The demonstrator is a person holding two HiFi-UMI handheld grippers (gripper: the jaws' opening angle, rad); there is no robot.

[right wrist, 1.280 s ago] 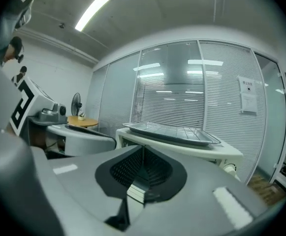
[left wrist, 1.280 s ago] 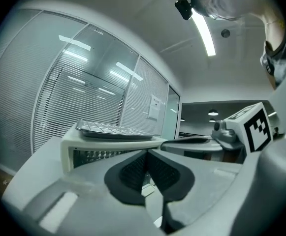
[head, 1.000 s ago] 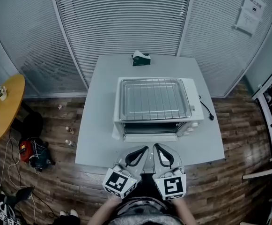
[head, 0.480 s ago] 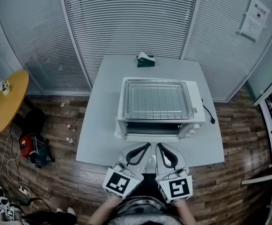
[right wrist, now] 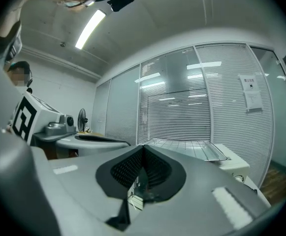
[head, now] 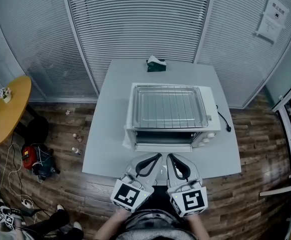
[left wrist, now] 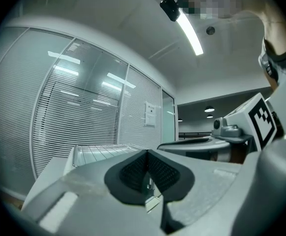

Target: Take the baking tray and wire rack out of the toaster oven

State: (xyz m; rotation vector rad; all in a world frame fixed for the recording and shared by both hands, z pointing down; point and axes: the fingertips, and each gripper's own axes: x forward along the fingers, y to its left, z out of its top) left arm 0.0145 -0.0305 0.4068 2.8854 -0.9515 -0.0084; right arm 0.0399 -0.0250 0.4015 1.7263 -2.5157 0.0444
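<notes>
A white toaster oven [head: 211, 115] stands on the grey table [head: 105, 134]. On its roof lies a metal baking tray with a wire rack [head: 169, 107] in it. The oven's front shows a dark opening, and the door seems folded down. My left gripper [head: 158, 156] and right gripper [head: 169, 156] hover side by side at the table's near edge, just short of the oven's front, both shut and empty. In the left gripper view the shut left gripper [left wrist: 146, 154] points level toward the rack [left wrist: 101, 151]. In the right gripper view the right gripper [right wrist: 143, 148] points level beside the rack [right wrist: 187, 145].
A green tissue box [head: 156, 63] sits at the table's far edge. A black power cord [head: 223, 122] trails right of the oven. Blinds and glass walls stand behind. A round yellow table [head: 5, 111], a red bag [head: 34, 160] and a person's legs [head: 55, 221] are at the left.
The head view has shifted slightly. Both grippers stay shut, side by side, before the oven. A person's legs have come into view at the bottom left.
</notes>
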